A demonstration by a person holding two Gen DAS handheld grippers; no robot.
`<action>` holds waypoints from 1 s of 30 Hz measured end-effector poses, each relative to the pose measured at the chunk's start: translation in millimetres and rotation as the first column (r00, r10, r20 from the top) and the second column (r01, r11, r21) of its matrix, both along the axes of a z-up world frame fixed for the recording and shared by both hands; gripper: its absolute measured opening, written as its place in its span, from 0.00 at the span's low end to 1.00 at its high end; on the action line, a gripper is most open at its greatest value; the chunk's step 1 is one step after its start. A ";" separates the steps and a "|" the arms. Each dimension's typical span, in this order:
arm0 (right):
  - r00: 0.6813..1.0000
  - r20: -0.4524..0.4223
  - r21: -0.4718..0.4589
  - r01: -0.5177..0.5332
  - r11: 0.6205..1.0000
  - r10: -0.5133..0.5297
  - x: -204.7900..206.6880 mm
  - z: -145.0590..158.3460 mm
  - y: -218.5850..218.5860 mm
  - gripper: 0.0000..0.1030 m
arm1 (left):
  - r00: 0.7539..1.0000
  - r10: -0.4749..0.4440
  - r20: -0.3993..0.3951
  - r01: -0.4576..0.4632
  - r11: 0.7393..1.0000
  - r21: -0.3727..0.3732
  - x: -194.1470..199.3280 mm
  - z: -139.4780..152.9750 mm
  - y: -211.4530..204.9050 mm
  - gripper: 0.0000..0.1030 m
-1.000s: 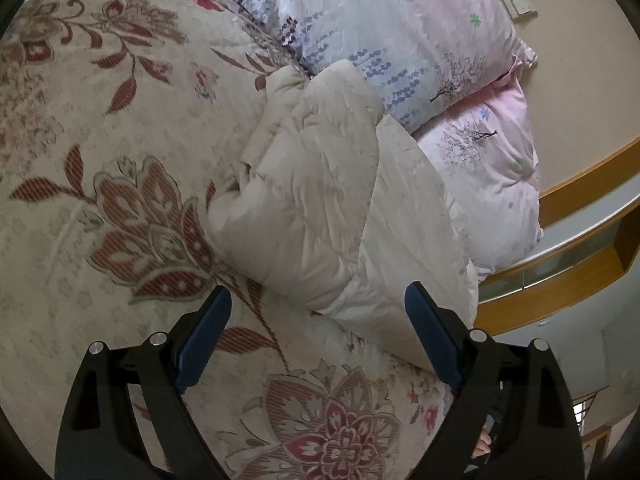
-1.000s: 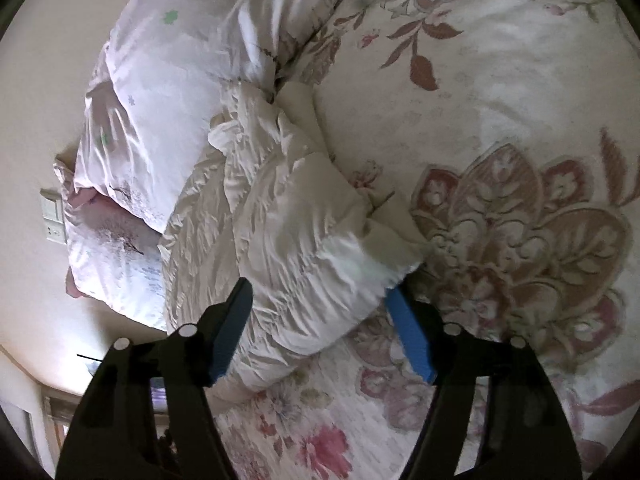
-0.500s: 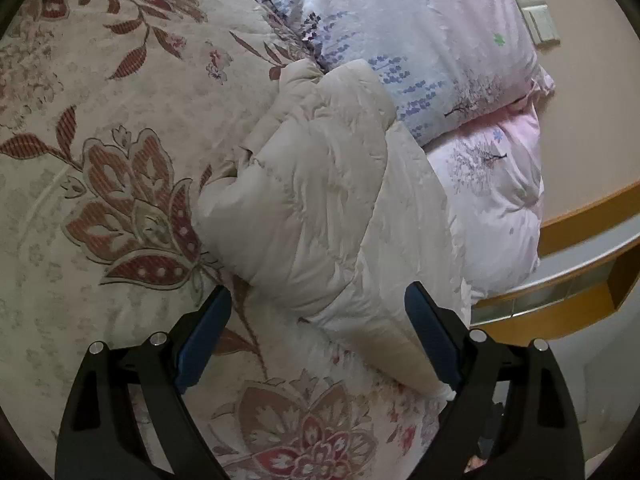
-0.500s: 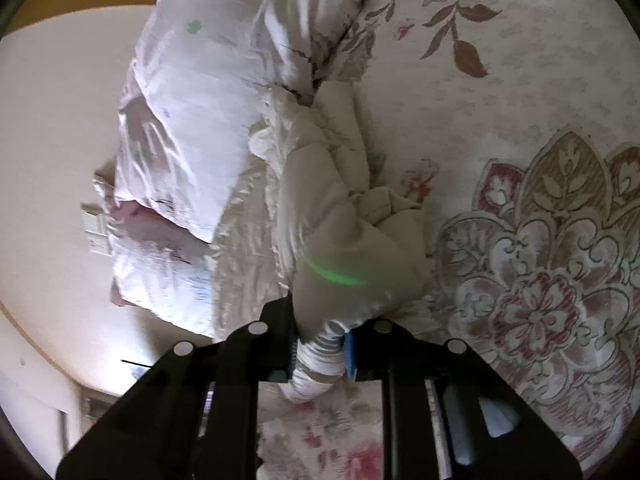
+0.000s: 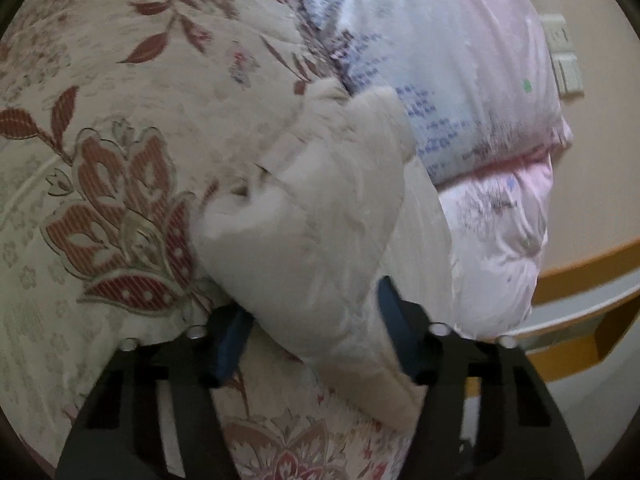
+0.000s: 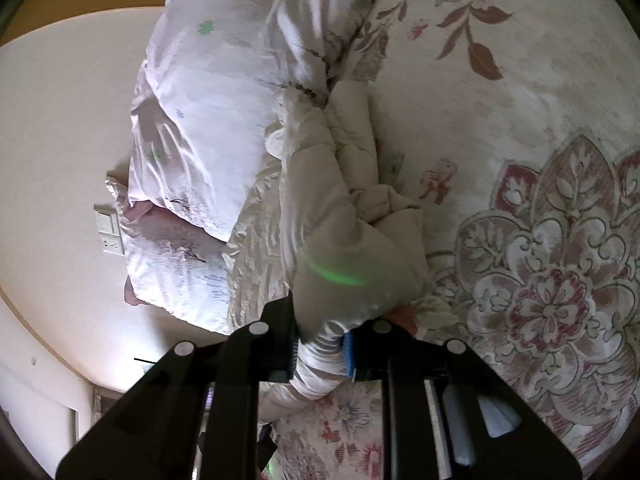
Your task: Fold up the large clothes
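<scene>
Since the earlier frame the right claw point(image 6: 320, 350) has clamped down on the puffy cream jacket point(image 6: 352, 240), and the left claw point(image 5: 314, 334), wide apart then, is now closing on the same garment.

In the left wrist view the jacket point(image 5: 304, 240) fills the middle of the frame, its folded bulk running down between the two blue pads. The frame is blurred, so the pads seem to touch the fabric on both sides, though a firm grip cannot be confirmed.

In the right wrist view a bunched, striped-looking edge of the jacket sits squeezed between the narrowly set pads at lower centre, and the rest of the garment rises toward the middle of the frame.

The jacket lies on the floral bedspread point(image 6: 520, 160), against the pink pillows point(image 5: 460, 80) at upper right of the left view.
</scene>
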State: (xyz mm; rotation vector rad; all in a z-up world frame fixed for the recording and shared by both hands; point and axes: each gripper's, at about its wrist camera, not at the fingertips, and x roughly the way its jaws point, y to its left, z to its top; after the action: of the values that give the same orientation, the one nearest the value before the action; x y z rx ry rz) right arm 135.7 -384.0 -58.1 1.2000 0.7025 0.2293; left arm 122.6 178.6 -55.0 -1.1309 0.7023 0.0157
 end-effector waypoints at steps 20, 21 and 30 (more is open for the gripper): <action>0.983 0.012 -0.238 -0.176 0.955 0.184 -20.3 20.5 47.9 0.17 | 0.987 0.043 0.157 -0.038 0.999 -0.035 -37.8 21.5 48.0 0.12; 0.978 0.017 -0.264 -0.197 0.944 0.209 -23.5 23.4 53.1 0.17 | 0.986 0.048 0.161 -0.044 0.999 -0.027 -44.6 23.1 50.6 0.12; 0.927 -0.061 -0.459 -0.356 0.814 0.371 -47.2 24.8 92.7 0.25 | 0.983 0.121 0.141 -0.118 0.993 -0.025 -98.3 12.5 71.6 0.13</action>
State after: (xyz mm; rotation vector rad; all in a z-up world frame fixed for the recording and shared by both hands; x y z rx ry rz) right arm 88.5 -291.2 -33.2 0.5931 0.8999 0.3748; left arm 24.3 250.2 -42.5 -1.1766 0.5081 0.0308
